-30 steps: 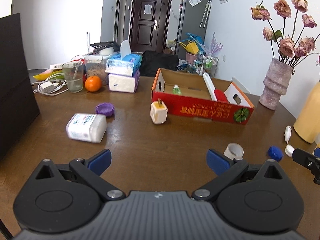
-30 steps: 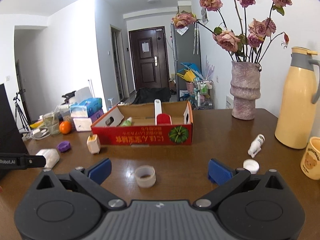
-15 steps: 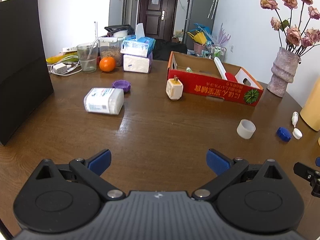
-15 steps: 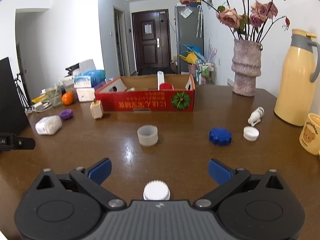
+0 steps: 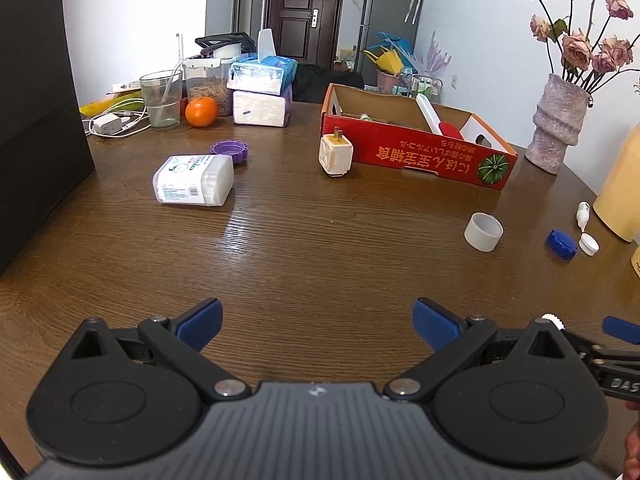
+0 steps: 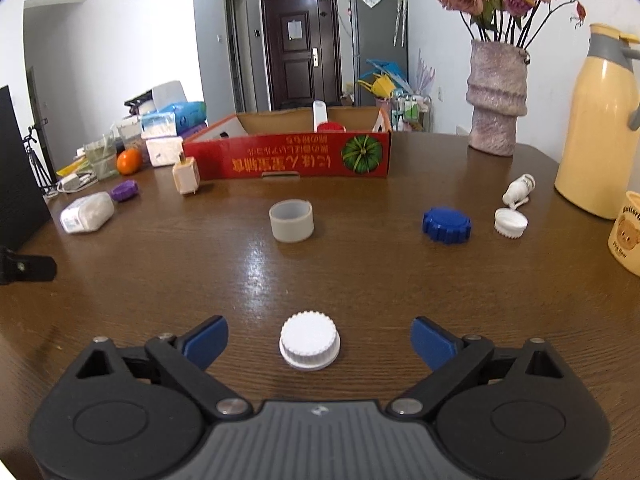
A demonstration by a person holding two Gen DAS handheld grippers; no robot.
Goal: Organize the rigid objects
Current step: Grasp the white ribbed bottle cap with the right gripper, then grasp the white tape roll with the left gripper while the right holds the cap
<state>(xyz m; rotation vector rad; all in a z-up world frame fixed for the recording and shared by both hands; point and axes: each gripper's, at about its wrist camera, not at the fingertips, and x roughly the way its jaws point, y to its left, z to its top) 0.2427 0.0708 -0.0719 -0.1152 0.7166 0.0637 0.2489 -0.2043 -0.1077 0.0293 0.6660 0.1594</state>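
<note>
Both tools have come lower toward the tabletop [image 6: 360,280] than a second ago, and the right tool [image 6: 319,340] now frames a white ribbed cap [image 6: 310,340] that was out of sight under it earlier. Its jaws have just been closing a little, yet they stand wide apart, with the cap between them and clear tabletop on either side; the blue pads [image 6: 206,340] do not touch it. My reading is that the cap is the next thing to be picked up, and the likely destination is the red cardboard box [image 6: 296,160] at the far middle, which already holds a few items.

The left tool [image 5: 316,322] is also wide apart, with nothing between its jaws and only bare wood in front of it. It holds nothing.

Other loose pieces wait farther off: a grey cup-like ring [image 6: 291,221] ahead, a blue cap [image 6: 446,225] and a smaller white cap [image 6: 511,223] to the right, a white plug adapter [image 6: 186,175] just beside the box, and a white bottle [image 6: 87,213] lying at far left.
</note>
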